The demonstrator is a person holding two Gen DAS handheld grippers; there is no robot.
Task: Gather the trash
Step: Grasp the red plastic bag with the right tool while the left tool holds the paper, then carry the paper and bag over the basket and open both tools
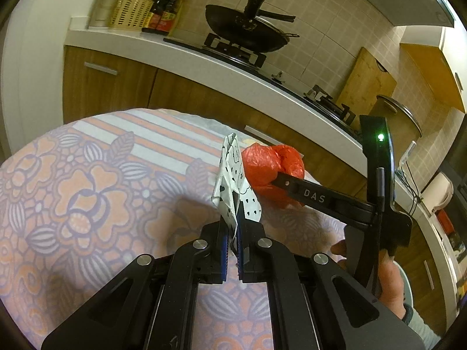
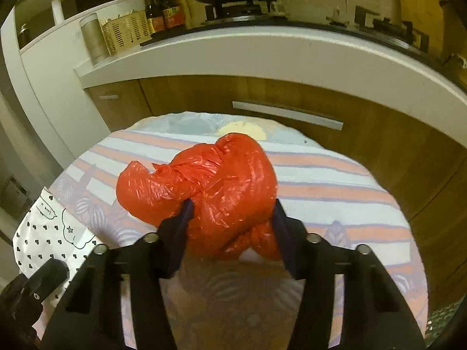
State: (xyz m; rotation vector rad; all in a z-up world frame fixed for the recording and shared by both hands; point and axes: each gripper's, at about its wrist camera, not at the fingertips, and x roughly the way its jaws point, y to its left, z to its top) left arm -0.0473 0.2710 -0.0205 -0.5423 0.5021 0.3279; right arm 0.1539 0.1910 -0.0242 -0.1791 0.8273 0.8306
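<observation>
My left gripper (image 1: 235, 221) is shut on a white bag with black hearts (image 1: 230, 175), holding its edge up above the floral tablecloth (image 1: 87, 189). The same bag shows at the lower left of the right wrist view (image 2: 49, 230). My right gripper (image 2: 230, 215) is shut on a crumpled red plastic bag (image 2: 216, 180), its fingers pressing both sides. In the left wrist view the red bag (image 1: 268, 166) sits right beside the white bag, with the right gripper (image 1: 280, 180) reaching in from the right.
A kitchen counter (image 1: 181, 55) runs behind the table, with a wok (image 1: 245, 32) on a stove, sauce bottles (image 1: 166, 8), a yellow basket (image 1: 128, 11) and a cutting board (image 1: 364, 81). Wooden cabinet doors (image 2: 292, 93) stand below the counter.
</observation>
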